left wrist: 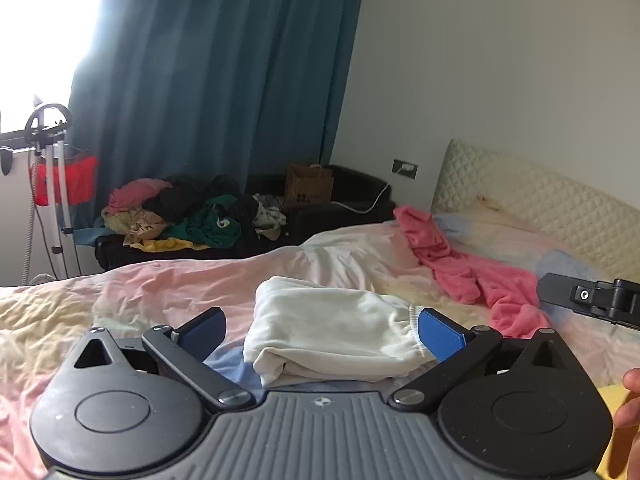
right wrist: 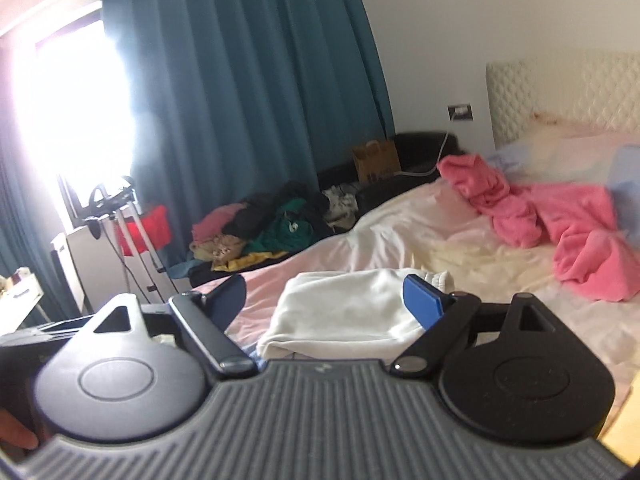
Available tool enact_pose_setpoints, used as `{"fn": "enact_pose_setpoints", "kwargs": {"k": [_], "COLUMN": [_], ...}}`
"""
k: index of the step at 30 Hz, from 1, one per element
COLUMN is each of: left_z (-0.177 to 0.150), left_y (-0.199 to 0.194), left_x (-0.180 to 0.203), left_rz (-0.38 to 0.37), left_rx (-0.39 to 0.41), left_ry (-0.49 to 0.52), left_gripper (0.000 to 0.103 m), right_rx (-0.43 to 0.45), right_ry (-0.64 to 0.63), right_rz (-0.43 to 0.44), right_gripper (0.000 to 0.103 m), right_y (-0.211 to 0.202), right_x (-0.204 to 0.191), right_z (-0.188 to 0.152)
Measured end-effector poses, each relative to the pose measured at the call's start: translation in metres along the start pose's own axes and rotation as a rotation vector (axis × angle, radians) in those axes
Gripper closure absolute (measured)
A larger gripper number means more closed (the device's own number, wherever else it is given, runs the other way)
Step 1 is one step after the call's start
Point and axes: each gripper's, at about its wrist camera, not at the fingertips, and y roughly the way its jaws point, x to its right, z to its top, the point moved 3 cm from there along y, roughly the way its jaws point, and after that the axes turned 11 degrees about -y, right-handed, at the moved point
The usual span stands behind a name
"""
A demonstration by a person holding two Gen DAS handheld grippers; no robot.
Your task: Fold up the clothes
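A folded white garment [left wrist: 328, 328] with an elastic waistband lies on the bed [left wrist: 120, 292], right in front of both grippers. My left gripper [left wrist: 322, 334] is open, its blue pads wide apart on either side of the garment, holding nothing. My right gripper [right wrist: 324, 302] is open too, above the near side of the same garment [right wrist: 344, 308]. A crumpled pink garment [left wrist: 468, 264] lies unfolded to the right near the headboard; it also shows in the right wrist view [right wrist: 560, 216]. Part of the right gripper shows at the right edge of the left wrist view.
A black sofa [left wrist: 352, 200] beyond the bed holds a heap of mixed clothes [left wrist: 188, 216] and a brown paper bag [left wrist: 308, 186]. A teal curtain [left wrist: 216, 80] hangs behind it. A garment steamer stand [left wrist: 56, 184] is at far left. A quilted headboard [left wrist: 540, 200] is at right.
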Motion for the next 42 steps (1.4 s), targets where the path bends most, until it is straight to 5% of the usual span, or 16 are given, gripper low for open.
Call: {"fn": "enact_pose_setpoints", "kwargs": {"k": [8, 17, 36, 42], "left_z": [-0.013, -0.042, -0.082, -0.095], "left_y": [-0.078, -0.122, -0.113, -0.111], "left_x": [0.01, 0.011, -0.005, -0.006], "left_rz": [0.047, 0.08, 0.132, 0.195], "left_rx": [0.075, 0.093, 0.091, 0.119], "left_ry": [0.016, 0.052, 0.046, 0.116], "left_gripper": [0.0, 0.0, 0.0, 0.0], "right_rx": [0.054, 0.063, 0.015, 0.031], "right_ry": [-0.06, -0.1, -0.117, -0.149], "right_rz": [-0.006, -0.036, -0.067, -0.082], "right_gripper": [0.016, 0.016, 0.016, 0.016], "right_y": [-0.07, -0.094, -0.07, -0.066], "right_x": [-0.027, -0.046, -0.055, -0.061], "right_z": [-0.006, -0.025, -0.074, -0.087]}}
